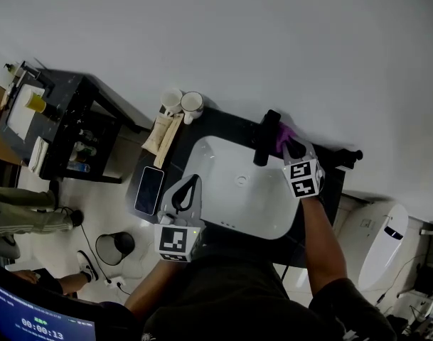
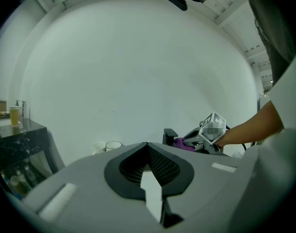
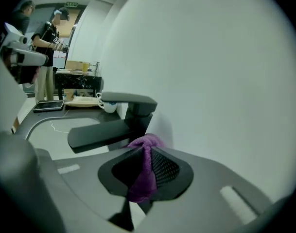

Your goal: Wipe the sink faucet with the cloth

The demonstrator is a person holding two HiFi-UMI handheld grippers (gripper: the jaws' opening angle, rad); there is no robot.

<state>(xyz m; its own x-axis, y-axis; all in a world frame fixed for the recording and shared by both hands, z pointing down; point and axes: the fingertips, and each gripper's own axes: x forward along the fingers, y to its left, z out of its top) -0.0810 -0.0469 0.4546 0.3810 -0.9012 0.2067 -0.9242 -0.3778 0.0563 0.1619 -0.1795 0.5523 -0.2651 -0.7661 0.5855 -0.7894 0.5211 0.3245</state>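
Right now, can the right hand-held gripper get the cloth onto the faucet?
Probably yes. The right hand-held gripper is shut on the purple cloth, which sits close beside the black faucet, near its base. Nothing appears to stand between them.

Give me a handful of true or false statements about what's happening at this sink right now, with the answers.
1. The right claw grips a purple cloth. True.
2. The left claw also holds some of the cloth. False: its jaws are together on nothing, above the near left edge of the basin.
3. The faucet is white. False: it is black; the basin is white.
4. Two cups stand on the counter close to the wall. True.
5. A phone lies inside the basin. False: it lies on the counter, to the left of the basin.
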